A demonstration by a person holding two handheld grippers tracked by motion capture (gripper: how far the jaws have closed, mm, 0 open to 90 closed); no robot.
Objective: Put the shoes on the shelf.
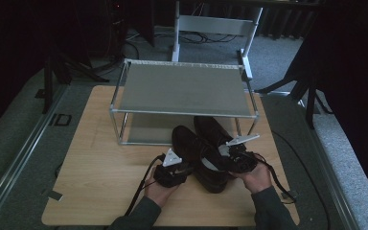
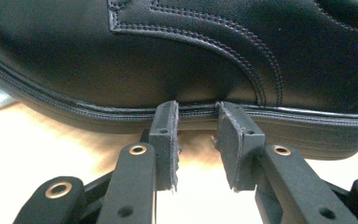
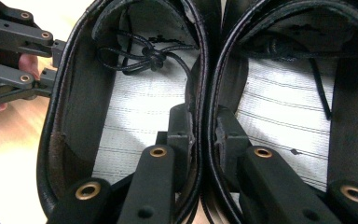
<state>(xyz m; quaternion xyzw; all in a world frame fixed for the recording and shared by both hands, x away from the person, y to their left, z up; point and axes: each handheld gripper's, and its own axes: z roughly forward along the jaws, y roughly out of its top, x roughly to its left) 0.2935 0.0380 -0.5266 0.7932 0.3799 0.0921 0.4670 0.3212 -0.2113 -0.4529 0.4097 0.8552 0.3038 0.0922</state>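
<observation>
Two black leather shoes stand side by side on the wooden table, the left shoe (image 1: 190, 142) and the right shoe (image 1: 212, 127), toes toward the rack. In the right gripper view my right gripper (image 3: 204, 116) is shut on their touching inner walls, one jaw inside the left shoe (image 3: 135, 107) and one inside the right shoe (image 3: 284, 93). From above, the right gripper (image 1: 224, 155) sits over the heels. My left gripper (image 2: 196, 109) is open, with its pads (image 2: 165, 140) touching the shoe's outer side (image 2: 168, 56) just above the sole. The left gripper (image 1: 186, 169) is beside the left shoe's heel.
A metal-framed rack (image 1: 182, 88) with a grey top shelf and a lower shelf stands at the back of the table (image 1: 105, 163), right behind the shoe toes. A white frame (image 1: 215, 24) stands on the floor beyond. Bare wood lies to the left.
</observation>
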